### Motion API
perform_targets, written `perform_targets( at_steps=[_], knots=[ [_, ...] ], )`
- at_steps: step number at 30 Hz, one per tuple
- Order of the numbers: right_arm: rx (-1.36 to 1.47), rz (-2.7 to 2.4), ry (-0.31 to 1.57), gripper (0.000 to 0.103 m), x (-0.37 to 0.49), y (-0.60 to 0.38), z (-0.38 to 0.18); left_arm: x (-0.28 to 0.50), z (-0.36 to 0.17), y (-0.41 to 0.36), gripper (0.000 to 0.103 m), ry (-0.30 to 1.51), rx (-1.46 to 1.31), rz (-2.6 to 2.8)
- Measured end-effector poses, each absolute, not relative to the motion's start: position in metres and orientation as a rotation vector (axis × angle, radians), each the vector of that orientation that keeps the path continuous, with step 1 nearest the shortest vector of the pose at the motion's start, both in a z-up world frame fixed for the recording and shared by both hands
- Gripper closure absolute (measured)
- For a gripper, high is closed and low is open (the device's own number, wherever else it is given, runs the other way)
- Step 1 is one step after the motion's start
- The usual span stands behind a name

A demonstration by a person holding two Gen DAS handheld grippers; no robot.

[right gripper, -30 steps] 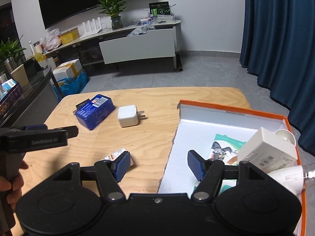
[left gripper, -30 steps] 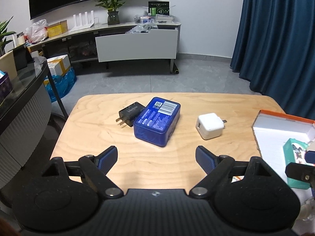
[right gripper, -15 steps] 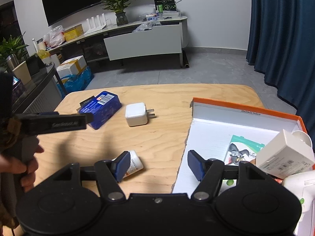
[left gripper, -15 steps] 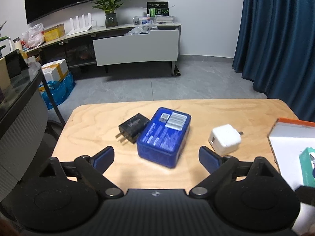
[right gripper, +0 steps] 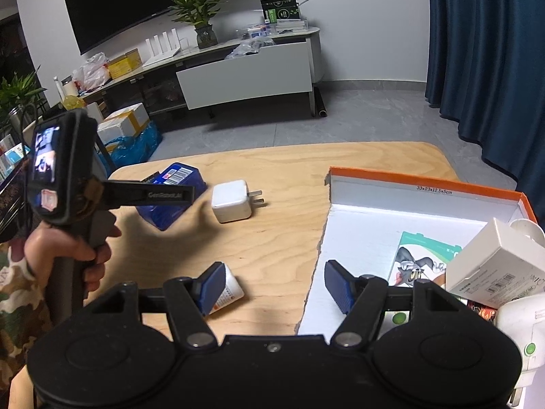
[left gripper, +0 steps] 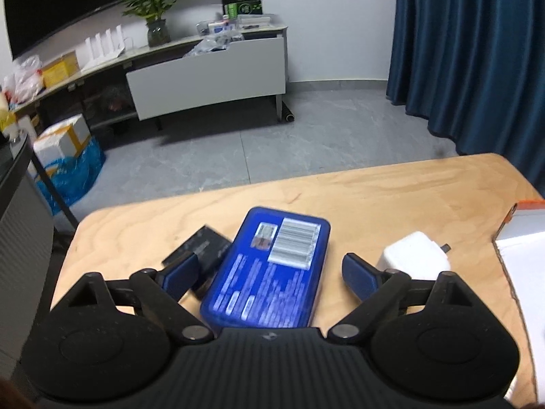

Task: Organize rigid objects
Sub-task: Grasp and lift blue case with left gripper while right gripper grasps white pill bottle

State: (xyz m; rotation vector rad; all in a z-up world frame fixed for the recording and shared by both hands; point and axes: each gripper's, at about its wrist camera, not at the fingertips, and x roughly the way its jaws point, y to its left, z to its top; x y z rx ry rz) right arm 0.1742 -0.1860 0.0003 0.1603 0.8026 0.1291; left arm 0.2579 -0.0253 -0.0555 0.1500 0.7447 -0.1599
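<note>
Table [left gripper: 391, 197]: two chargers [left gripper: 414, 260], one blue box [left gripper: 272, 269].

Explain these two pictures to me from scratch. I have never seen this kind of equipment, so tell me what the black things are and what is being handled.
No robot here: a person holds a hand-operated two-finger gripper in each hand, each with a camera looking along its blue-padded fingers. One picture comes from the left gripper, the other from the right gripper, which also shows the left tool gripped by the person's hand. On the light wooden table lie a blue plastic case with a barcode label, a black wall charger, a white wall charger and a small white tube. An orange-edged cardboard box holds sorted items. The left jaws straddle the blue case, closing slightly, not yet pressing. The right gripper is open, holding nothing.
</note>
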Motion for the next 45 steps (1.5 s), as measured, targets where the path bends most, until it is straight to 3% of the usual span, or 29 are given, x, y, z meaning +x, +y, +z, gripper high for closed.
perform_targets(
  at_steps=[4,6,8,9,14,17,20,22,23,40,43,44,45],
  knots=[
    [0.168,0.122,0.810,0.025,0.176,-0.187,-0.002,0.255,-0.058,-0.031,0.013,0.729,0.197,-0.175],
    [0.171,0.122,0.809,0.025,0.175,-0.186,-0.001,0.248,-0.058,-0.035,0.022,0.719,0.228,-0.208],
    [0.172,0.121,0.809,0.025,0.176,-0.186,-0.001,0.241,-0.063,-0.032,0.038,0.753,0.212,-0.286],
    [0.173,0.120,0.807,0.025,0.176,-0.186,-0.001,0.236,-0.064,-0.028,0.039,0.763,0.179,-0.324],
    [0.180,0.113,0.803,0.025,0.173,-0.190,-0.002,0.208,-0.066,-0.024,0.039,0.747,0.174,-0.353],
    [0.193,0.114,0.817,0.025,0.173,-0.190,-0.004,0.211,-0.066,-0.028,0.028,0.740,0.155,-0.300],
    [0.187,0.130,0.824,0.025,0.171,-0.186,-0.006,0.225,-0.067,-0.037,0.025,0.748,0.174,-0.278],
    [0.199,0.146,0.833,0.025,0.170,-0.185,-0.007,0.228,-0.066,-0.036,0.030,0.744,0.158,-0.277],
    [0.203,0.155,0.838,0.025,0.170,-0.183,-0.008,0.228,-0.065,-0.034,0.041,0.749,0.133,-0.287],
    [-0.049,0.313,0.901,0.019,0.193,-0.124,-0.034,0.156,-0.042,-0.001,0.041,0.768,0.102,-0.137],
    [-0.069,0.343,0.901,0.021,0.201,-0.119,-0.037,0.145,-0.041,0.006,0.041,0.774,0.061,-0.122],
    [-0.072,0.355,0.903,0.031,0.202,-0.117,-0.037,0.142,-0.041,0.006,0.041,0.775,0.053,-0.122],
    [-0.075,0.361,0.904,0.031,0.203,-0.116,-0.037,0.138,-0.040,0.007,0.041,0.775,0.049,-0.117]
  ],
)
